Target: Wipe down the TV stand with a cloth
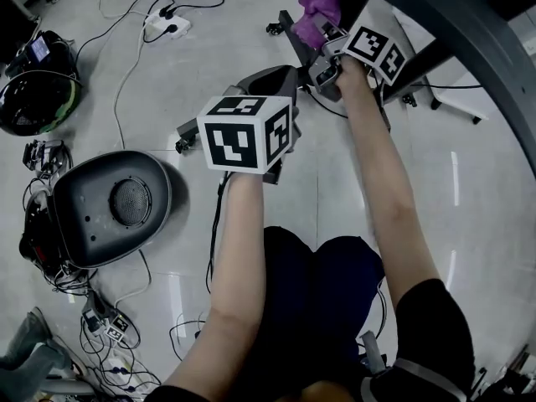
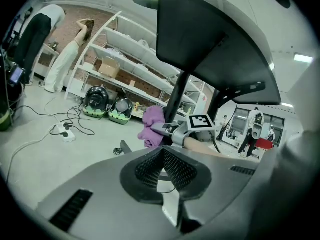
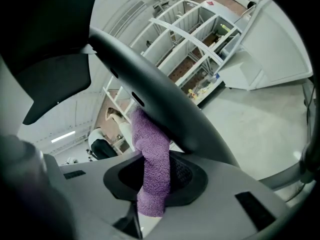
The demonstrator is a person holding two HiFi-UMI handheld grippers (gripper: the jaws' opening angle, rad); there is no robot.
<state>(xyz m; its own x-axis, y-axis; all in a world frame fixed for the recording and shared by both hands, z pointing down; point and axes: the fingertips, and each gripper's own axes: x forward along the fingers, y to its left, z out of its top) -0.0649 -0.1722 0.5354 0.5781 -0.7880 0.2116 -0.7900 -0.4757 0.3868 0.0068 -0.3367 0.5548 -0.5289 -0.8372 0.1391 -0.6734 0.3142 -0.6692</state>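
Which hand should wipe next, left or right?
Right, probably: the right gripper is shut on the purple cloth, close by the TV stand. The left gripper is shut, empty, farther back.

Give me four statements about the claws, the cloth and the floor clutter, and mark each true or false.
1. The right claw is shut on a purple cloth. True.
2. The left claw grips a second cloth. False: its jaws are together with nothing between them.
3. A white power strip lies on the floor. True.
4. The black oval shell sits at the person's right. False: it lies on the floor at the person's left.
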